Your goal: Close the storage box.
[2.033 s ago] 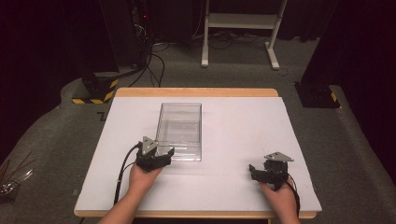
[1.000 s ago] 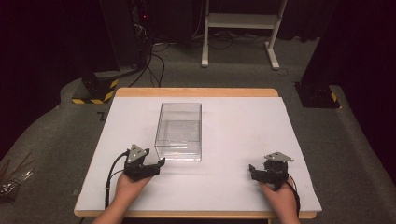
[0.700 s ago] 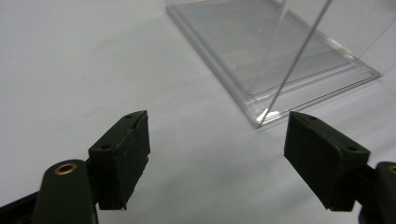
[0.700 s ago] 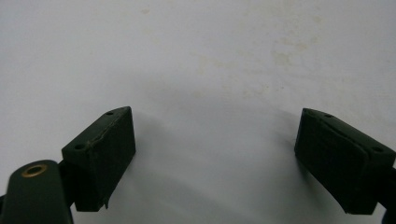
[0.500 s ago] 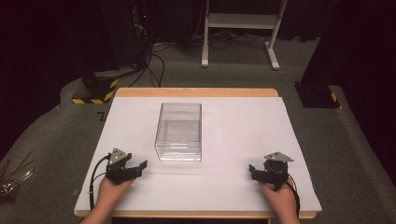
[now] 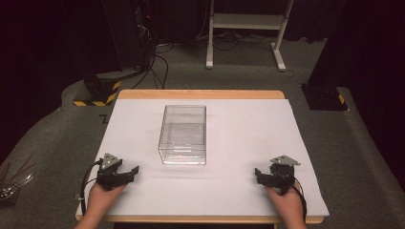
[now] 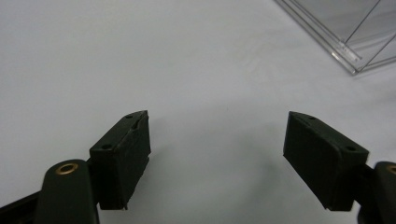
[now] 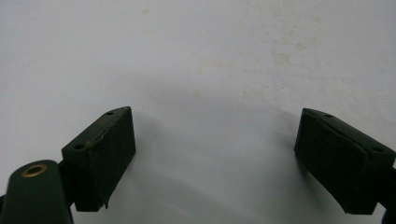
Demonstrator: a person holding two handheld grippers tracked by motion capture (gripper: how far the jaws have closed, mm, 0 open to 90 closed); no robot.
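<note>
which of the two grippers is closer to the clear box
The left gripper, near the clear plastic box's front-left corner. The right gripper sits farther off, by the table's right edge.

A clear, rectangular plastic box point(image 6: 183, 134) is seen upright and open-topped on the white-covered desk point(image 6: 248, 143), with its long sides running away from the person and nothing visible inside. It is placed slightly left of the desk's middle, with its near wall facing the front edge, and its transparent walls and base let the white surface show through. One lower corner of the box point(image 7: 348, 39) is recorded at the upper right of the left gripper view, resting flat on the surface.
</note>
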